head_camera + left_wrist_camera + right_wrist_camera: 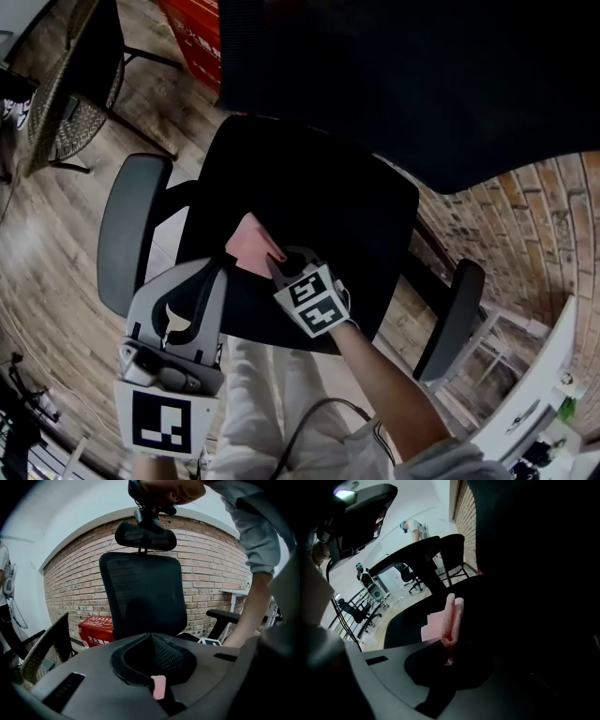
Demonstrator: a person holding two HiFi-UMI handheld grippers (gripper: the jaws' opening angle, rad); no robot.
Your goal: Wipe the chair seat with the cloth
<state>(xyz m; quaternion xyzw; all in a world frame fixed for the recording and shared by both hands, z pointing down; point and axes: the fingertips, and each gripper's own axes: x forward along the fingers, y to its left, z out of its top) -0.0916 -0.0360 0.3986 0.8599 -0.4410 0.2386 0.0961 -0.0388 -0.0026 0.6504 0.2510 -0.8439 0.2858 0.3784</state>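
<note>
Cloth (248,247) pinched in right hand-held gripper (277,261), resting on chair seat (349,208)

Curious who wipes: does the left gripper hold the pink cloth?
No, the jaws of the right gripper pinch the pink cloth.

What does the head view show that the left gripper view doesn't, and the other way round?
Only the head view: the pink cloth on the chair seat, pinched by the right gripper, and the left gripper seen from outside, with its marker cube.
Only the left gripper view: the headrest above the backrest seen face-on, and a person standing at the left edge.
Both: an armrest, the red box, the brick wall and the wicker chair.
</note>
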